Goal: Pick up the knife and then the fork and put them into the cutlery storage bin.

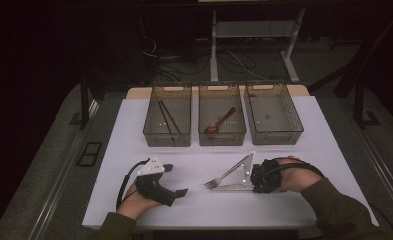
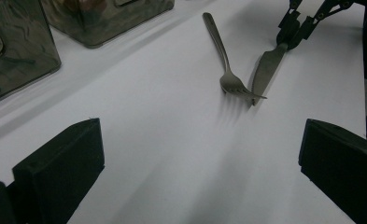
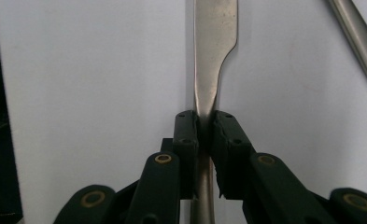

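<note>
left claw [image 1: 176, 180] rests on the white worktop [image 1: 134, 130], jaws spread wide, nothing between them; it points across at the fork [image 2: 230, 81]. behind it, three smoky bins in a row: left bin [image 1: 167, 134] has chopsticks [image 1: 168, 117], middle bin [image 1: 222, 136] has a red spoon [image 1: 221, 121], right bin [image 1: 274, 135] looks empty, maybe a small speck on its floor, can't tell. so sorting looks partly done, two kinds binned. left on the worktop: fork, tines toward the left claw, and the knife [image 3: 214, 42] just beside it, tips meeting. right claw [image 3: 204, 123] is pinching the knife by the narrow neck below the blade, pads pressed on both sides, knife lying flat. judging by that, this is the pick of the knife, lift not yet started; then drop in a bin, then the fork. hard to see: knife handle end is cut off under the claw; high view is dim, and the right hand [image 1: 294, 175] covers the grip.
</note>
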Tool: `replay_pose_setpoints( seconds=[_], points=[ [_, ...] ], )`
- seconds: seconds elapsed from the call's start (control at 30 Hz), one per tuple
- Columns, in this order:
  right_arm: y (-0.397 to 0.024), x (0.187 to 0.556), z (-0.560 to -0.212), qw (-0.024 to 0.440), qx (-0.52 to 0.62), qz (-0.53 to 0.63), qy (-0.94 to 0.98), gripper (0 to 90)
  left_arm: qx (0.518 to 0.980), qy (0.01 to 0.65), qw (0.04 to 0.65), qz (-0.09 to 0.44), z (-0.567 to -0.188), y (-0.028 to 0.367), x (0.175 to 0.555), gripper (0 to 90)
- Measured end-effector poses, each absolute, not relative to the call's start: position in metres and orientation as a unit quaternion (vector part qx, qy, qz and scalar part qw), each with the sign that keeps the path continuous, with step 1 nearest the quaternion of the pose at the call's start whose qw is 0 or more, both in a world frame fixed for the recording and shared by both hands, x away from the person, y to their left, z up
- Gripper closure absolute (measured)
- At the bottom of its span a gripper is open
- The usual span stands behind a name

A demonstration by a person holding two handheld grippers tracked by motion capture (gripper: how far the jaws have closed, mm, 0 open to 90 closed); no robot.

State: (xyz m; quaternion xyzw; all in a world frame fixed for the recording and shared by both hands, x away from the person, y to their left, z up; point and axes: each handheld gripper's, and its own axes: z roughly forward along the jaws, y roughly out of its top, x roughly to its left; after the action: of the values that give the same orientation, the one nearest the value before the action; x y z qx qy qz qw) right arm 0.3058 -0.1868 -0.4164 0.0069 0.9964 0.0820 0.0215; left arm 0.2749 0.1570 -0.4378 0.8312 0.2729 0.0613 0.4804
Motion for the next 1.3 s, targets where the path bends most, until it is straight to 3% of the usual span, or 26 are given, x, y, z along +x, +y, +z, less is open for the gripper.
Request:
replay_pose_setpoints(
  seconds=[0.6,0.93,1.3],
  points=[
    [-0.242,0.305,-0.391,0.017,0.127,0.287,0.949,79.2,0.830,0.273,0.482,0.063,-0.437,0.158,0.275,0.0],
    [-0.272,0.318,-0.377,0.057,0.242,0.377,0.892,79.1,0.824,0.267,0.494,0.069,-0.436,0.162,0.276,0.0],
    [-0.294,0.348,-0.334,0.121,0.332,0.404,0.844,79.1,0.823,0.262,0.499,0.074,-0.439,0.166,0.279,0.0]
  ],
)
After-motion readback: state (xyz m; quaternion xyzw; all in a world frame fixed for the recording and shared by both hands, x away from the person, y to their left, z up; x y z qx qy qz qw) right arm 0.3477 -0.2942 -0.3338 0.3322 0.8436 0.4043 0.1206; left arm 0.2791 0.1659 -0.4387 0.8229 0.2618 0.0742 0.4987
